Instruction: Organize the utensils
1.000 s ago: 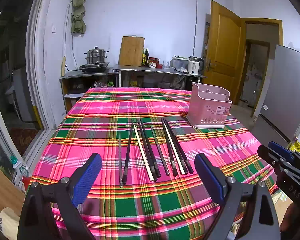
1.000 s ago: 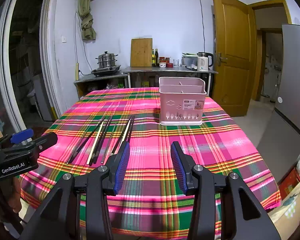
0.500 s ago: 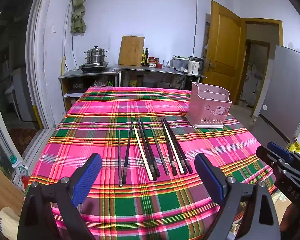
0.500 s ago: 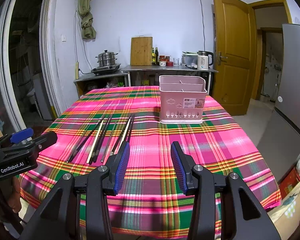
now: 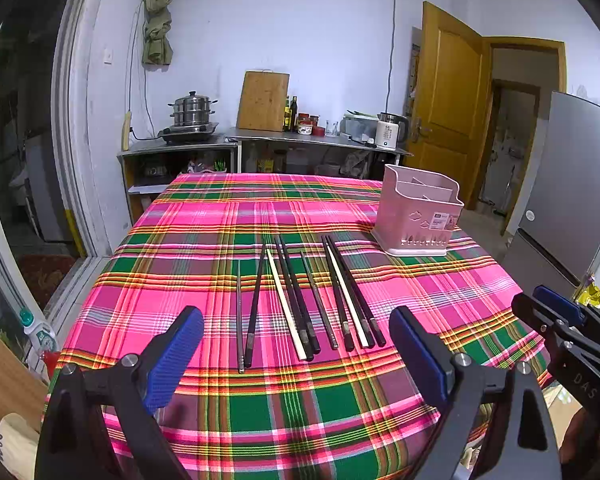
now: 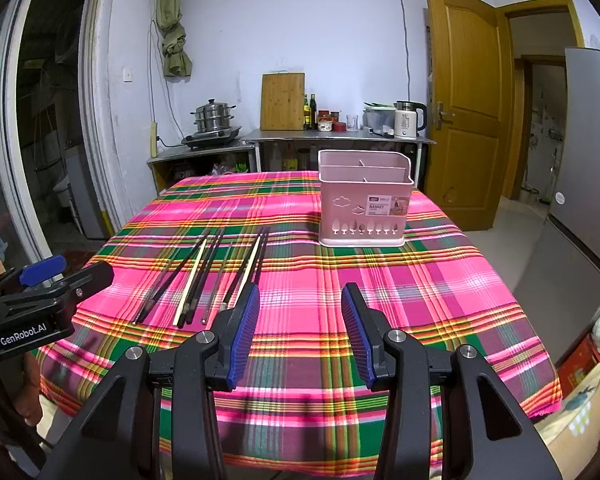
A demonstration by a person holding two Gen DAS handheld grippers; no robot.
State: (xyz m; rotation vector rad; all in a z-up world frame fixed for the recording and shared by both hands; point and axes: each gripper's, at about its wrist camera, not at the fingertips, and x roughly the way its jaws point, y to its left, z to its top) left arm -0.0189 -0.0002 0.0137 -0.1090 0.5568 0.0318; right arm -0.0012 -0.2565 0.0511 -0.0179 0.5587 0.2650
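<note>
Plainly, both the left gripper point(image 5: 296, 354) and right gripper point(image 6: 298, 330) hang released, holding nothing, over the tablecloth point(image 5: 204, 240) — the chopsticks point(image 5: 308, 300) lie packed side by side, well short of the pink basket point(image 6: 363, 200), so a pinch could catch several or skid.

Chopsticks point(image 5: 300, 300): you are seeing them lying loose, side by side, mostly black.
Pink basket point(image 5: 418, 216): standing upright, empty, right of them.

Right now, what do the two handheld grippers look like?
Both are matte black frames with silver bolts and ribbed blue pads on the jaws. The left gripper bears white "GenRobot.AI" lettering on its body; the right gripper shows embossed "DAS". Each has a blue tab on top.
</note>
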